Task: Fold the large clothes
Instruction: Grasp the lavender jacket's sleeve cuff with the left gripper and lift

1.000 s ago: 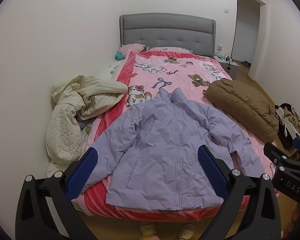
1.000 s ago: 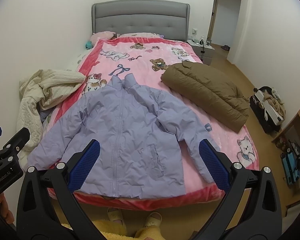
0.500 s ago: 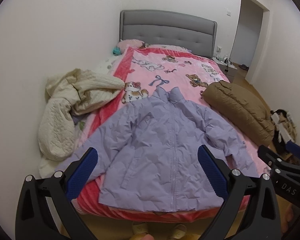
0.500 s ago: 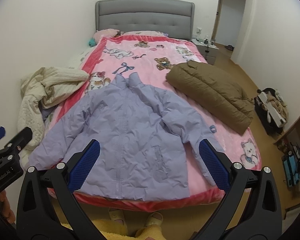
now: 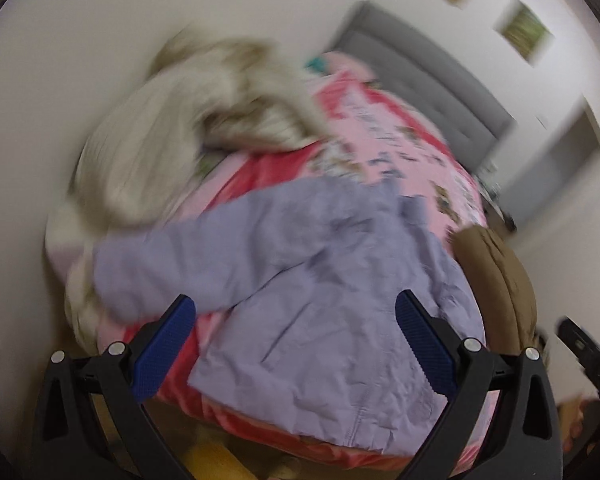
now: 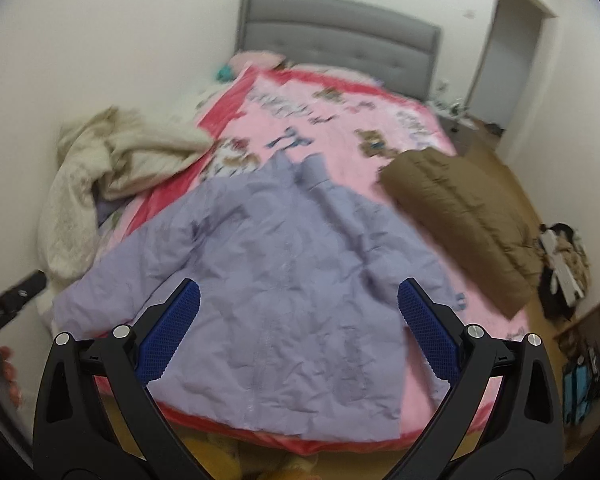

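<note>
Lilac puffer jacket flat, crumpled, zipped, sleeves spread on pink bedspread; both grippers wide, empty.

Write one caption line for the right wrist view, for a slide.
Open right gripper hovers over a lilac jacket spread flat on the pink bedspread, beside a folded brown coat.

Soft, even indoor light fills both views, with no hard shadows or glare. Motion blur smears the whole scene in the left wrist view, worst beyond the left fingertip; the right wrist view is blurred more mildly. Fisheye distortion bends walls, and dark vignetting rings both frames.
</note>
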Tool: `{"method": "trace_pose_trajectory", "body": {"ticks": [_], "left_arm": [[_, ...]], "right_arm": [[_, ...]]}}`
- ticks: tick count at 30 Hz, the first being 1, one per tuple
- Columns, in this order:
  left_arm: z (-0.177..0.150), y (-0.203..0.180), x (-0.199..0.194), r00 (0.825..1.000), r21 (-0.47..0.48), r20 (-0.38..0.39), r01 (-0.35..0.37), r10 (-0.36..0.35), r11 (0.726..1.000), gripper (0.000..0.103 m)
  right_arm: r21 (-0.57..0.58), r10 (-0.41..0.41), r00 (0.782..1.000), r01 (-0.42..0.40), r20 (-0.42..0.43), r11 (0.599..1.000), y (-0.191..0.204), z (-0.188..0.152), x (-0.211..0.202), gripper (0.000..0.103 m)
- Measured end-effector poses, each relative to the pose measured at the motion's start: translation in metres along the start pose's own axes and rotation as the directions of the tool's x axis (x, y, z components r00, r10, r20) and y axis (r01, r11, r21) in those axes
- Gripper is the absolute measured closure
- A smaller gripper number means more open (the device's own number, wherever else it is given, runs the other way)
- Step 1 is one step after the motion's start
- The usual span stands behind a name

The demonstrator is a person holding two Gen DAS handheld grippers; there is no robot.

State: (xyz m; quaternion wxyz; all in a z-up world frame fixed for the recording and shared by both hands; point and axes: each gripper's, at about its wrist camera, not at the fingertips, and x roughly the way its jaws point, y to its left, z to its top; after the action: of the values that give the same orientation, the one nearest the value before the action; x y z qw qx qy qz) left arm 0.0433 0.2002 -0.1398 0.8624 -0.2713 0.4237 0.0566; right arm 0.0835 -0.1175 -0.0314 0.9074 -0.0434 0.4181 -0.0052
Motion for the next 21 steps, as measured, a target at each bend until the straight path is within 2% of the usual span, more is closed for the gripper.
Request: {"method": "trace_pose_trajectory", "body": {"ticks": [1, 3, 5, 7, 10, 11, 14, 16, 18, 21], "left_arm": [[-0.005, 0.027, 0.016, 1.000, -0.082, -0.016, -0.004, 0.003, 0.997, 0.005], [-0.014, 0.062, 0.038, 0.999, -0.183, -0.028, -0.023, 0.018, 0.983, 0.005], [-0.023, 0.102, 0.072, 0.997, -0.277, -0.071, -0.023, 0.003, 0.961, 0.005], [-0.033, 0.125, 0.094, 0.994, -0.336, -0.109, -0.025, -0.013, 0.942, 0.005], [-0.048, 0.165, 0.124, 0.996, -0.473, -0.089, -0.017, -0.029, 0.881, 0.005], [-0.055, 0.179, 0.132, 0.997, -0.530, -0.070, -0.012, -0.030, 0.848, 0.005], [-0.063, 0.198, 0.151, 0.998, -0.599, -0.053, -0.001, -0.039, 0.801, 0.005], [-0.068, 0.210, 0.162, 0.999, -0.641, -0.028, -0.006, -0.015, 0.767, 0.005], [-0.070, 0.217, 0.169, 1.000, -0.659, -0.012, -0.009, 0.001, 0.752, 0.005], [-0.072, 0.229, 0.177, 0.998, -0.699, 0.052, 0.016, 0.029, 0.715, 0.005]], "right_arm": [[0.002, 0.025, 1.000, -0.025, -0.016, 1.000, 0.009, 0.002, 0.008, 0.008], [-0.015, 0.076, 0.997, -0.076, -0.035, 0.997, 0.027, 0.001, 0.019, 0.008], [-0.058, 0.075, 0.996, -0.078, -0.055, 0.995, 0.043, -0.002, 0.032, 0.008], [-0.095, 0.084, 0.994, -0.091, -0.073, 0.991, 0.057, -0.007, 0.045, 0.008], [-0.150, 0.111, 0.984, -0.131, -0.140, 0.980, 0.075, -0.016, 0.068, 0.008], [-0.165, 0.120, 0.980, -0.146, -0.158, 0.975, 0.080, -0.020, 0.075, 0.008], [-0.207, 0.130, 0.971, -0.172, -0.199, 0.963, 0.088, -0.031, 0.093, 0.008], [-0.212, 0.148, 0.962, -0.198, -0.229, 0.957, 0.090, -0.037, 0.103, 0.008], [-0.214, 0.166, 0.955, -0.221, -0.245, 0.952, 0.093, -0.042, 0.115, 0.008], [-0.219, 0.169, 0.947, -0.232, -0.273, 0.948, 0.094, -0.048, 0.131, 0.008]]}}
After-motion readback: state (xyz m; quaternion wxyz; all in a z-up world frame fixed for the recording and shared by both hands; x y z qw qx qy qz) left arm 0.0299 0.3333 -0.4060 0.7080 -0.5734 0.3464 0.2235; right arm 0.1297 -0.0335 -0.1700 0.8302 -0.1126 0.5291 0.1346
